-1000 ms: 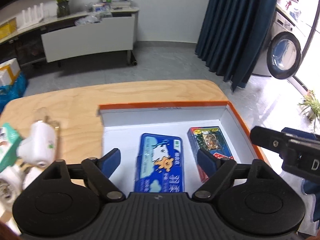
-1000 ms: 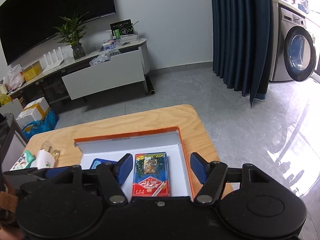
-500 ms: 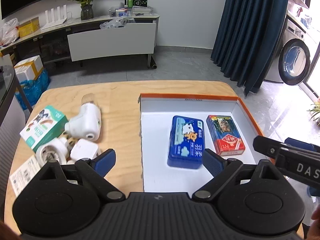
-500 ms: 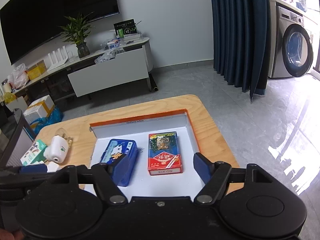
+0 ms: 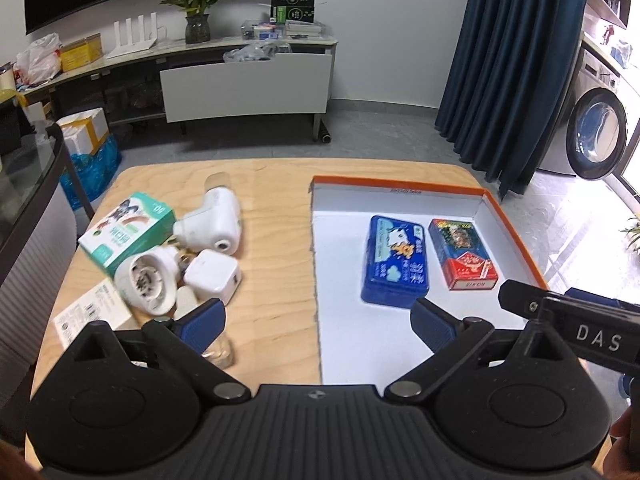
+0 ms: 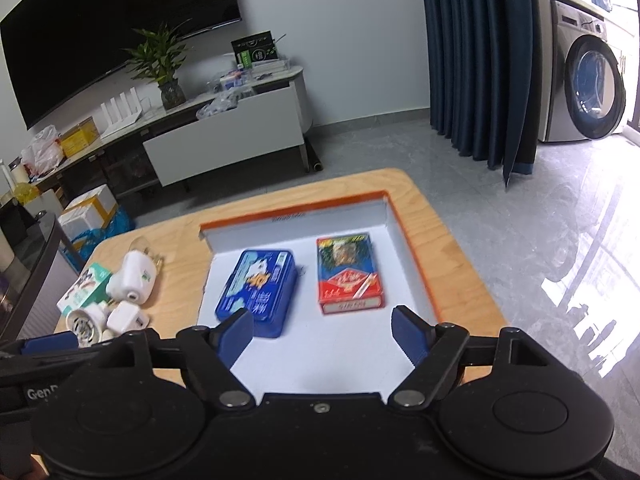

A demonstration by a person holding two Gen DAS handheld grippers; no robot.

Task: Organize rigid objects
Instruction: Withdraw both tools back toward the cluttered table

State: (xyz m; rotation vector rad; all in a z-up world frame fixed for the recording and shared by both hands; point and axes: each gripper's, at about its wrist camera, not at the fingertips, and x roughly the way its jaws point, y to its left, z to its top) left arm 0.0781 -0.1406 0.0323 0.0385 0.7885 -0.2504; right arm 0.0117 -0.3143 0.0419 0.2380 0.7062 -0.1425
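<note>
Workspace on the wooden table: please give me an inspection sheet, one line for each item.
Surface: wooden table, bare in the middle.
Job's things: blue tin and red card pack lie side by side, apart, in the orange-edged tray.
Clutter: green box, white adapters and a paper slip, heaped beside the tray.
Grippers: left gripper and right gripper both empty, jaws opening.
Cables: nothing seen.
Surroundings: curtain, washing machine, plant.
</note>
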